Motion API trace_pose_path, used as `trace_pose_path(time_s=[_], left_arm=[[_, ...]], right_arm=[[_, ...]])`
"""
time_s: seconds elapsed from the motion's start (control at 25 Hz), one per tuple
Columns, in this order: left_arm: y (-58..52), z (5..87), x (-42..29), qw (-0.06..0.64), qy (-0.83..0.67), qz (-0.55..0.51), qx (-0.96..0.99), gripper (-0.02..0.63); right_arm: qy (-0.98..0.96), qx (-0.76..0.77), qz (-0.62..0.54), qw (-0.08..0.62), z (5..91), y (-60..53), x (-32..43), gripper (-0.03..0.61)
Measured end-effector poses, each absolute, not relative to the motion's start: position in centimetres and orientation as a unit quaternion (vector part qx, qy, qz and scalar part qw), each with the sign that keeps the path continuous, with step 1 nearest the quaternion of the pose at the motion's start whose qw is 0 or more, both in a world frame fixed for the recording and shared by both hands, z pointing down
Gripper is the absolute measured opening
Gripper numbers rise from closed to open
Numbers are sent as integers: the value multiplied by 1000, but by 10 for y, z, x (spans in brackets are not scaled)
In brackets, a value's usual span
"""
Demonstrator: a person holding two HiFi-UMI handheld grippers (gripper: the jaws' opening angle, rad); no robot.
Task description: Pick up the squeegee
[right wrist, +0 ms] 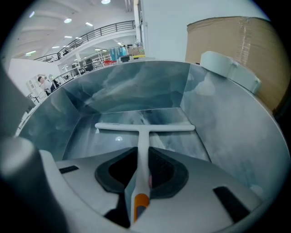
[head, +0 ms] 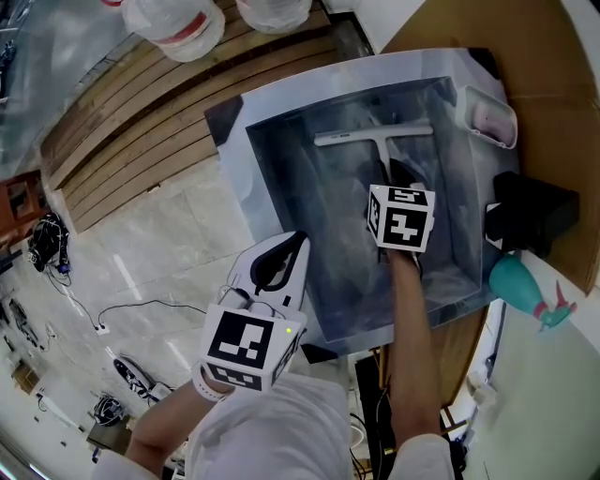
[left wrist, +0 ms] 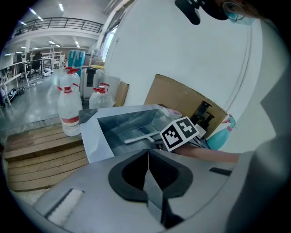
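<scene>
A white T-shaped squeegee (head: 373, 137) with an orange handle end lies in a steel sink (head: 281, 178), blade toward the far wall. My right gripper (head: 388, 175) reaches into the sink and is shut on the handle. In the right gripper view the squeegee (right wrist: 144, 129) runs straight out between the jaws of the right gripper (right wrist: 142, 154). My left gripper (head: 296, 242) hangs outside the sink's near-left corner, shut with nothing held. In the left gripper view the left gripper (left wrist: 148, 154) faces the sink (left wrist: 104, 132), with the squeegee (left wrist: 138, 137) inside it.
A white tray (head: 489, 117) hangs on the sink's right rim. A black box (head: 530, 211) and a teal spray bottle (head: 525, 291) stand to the right, with cardboard (head: 553, 56) behind. Water bottles (head: 178, 23) sit on a wooden pallet (head: 141, 112) at far left. Cables lie on the floor.
</scene>
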State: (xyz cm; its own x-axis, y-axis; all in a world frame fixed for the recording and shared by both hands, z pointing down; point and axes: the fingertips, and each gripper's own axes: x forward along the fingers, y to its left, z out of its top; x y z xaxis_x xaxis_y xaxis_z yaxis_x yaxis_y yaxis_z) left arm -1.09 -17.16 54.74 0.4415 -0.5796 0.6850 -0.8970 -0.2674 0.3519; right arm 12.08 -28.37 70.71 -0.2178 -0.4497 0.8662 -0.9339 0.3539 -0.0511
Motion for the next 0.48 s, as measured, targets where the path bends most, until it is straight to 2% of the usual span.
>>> trace_pose_path(time_s=[0.48], left_arm=[[-164, 539, -17, 356, -484, 216, 770, 11]], right_arm=[[-733, 492, 285, 374, 679, -279, 111, 63]])
